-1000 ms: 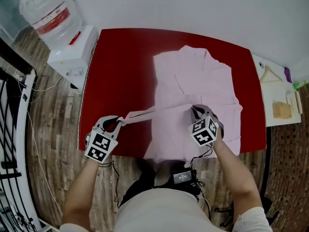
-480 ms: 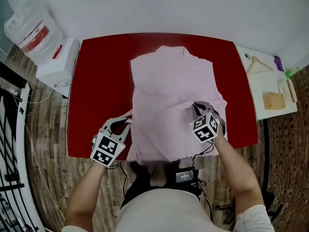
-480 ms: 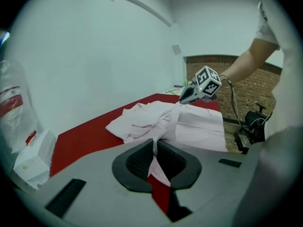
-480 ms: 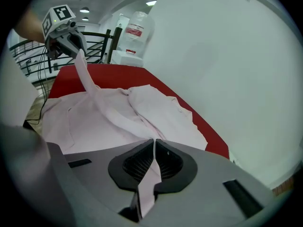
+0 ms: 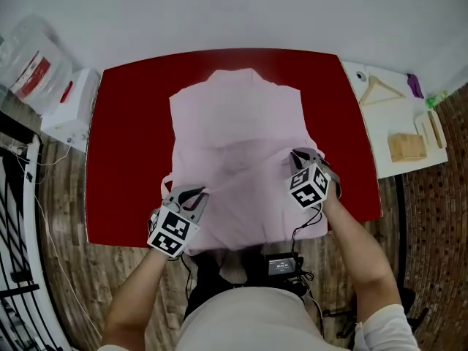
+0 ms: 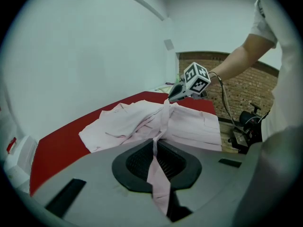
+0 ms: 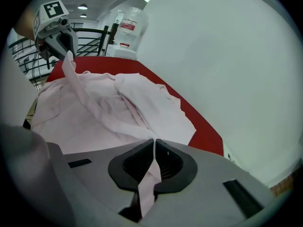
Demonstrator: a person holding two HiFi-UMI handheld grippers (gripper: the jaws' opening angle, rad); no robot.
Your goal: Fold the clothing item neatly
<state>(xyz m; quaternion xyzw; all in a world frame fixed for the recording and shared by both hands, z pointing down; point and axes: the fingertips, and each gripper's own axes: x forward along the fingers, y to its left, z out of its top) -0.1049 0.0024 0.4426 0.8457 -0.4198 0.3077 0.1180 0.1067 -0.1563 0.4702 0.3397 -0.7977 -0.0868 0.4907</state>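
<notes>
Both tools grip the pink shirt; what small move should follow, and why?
Probably lower both tools and lay the held edge flat on the table. The left tool and right tool each pinch the shirt, with a raised strip stretched between them.

This looks like a plain indoor work or test room, not a home. A red desk [image 5: 124,159] stands against a bare white wall [image 5: 219,6] on a wood-plank floor [image 5: 66,284]. Left of the desk are a water dispenser [image 5: 69,108] and a black railing [image 5: 14,218]. Right of the desk, a white side table [image 5: 365,126] carries a hanger [image 5: 380,90] and wooden blocks [image 5: 406,146], with a brick wall [image 6: 246,86] beyond.
</notes>
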